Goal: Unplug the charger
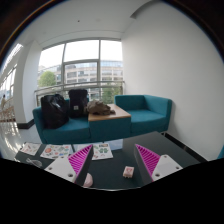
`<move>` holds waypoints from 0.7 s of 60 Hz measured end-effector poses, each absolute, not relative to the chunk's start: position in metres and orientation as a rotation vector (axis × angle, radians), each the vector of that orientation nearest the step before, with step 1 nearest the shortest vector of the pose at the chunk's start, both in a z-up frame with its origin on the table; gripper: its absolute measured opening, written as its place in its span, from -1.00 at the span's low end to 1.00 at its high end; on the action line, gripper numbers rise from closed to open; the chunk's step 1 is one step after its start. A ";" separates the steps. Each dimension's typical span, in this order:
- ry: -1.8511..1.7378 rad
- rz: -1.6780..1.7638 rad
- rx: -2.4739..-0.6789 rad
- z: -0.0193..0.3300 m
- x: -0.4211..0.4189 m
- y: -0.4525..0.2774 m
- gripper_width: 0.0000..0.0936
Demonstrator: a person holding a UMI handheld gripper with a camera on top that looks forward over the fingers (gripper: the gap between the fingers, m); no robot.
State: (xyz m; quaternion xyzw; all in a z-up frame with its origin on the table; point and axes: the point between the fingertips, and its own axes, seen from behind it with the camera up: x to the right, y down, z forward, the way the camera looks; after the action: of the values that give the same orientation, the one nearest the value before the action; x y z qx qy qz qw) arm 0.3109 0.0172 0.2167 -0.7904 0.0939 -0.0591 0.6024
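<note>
My gripper point(107, 166) is open, its two magenta pads spread wide over a dark table point(110, 160). A small pale block point(128, 172), which may be the charger, lies on the table between the fingers, closer to the right finger point(148, 158) and apart from it. A small pink rounded thing point(87, 180) lies near the left finger point(66, 165); I cannot tell what it is. No cable or socket shows.
Printed leaflets point(56, 151) point(102, 151) lie on the table beyond the fingers. Behind it stands a teal sofa point(146, 108) with a wooden middle section point(108, 115), black bags point(62, 106) and a bundle point(97, 106). Large windows point(85, 72) lie beyond; a white wall point(180, 70) is on the right.
</note>
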 end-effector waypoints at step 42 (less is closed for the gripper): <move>-0.017 0.086 -1.864 0.226 0.039 -0.178 0.81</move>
State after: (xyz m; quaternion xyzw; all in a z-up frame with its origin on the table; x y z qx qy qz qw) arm 0.0387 -0.1783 0.2260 -0.8024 -0.0073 0.0370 0.5955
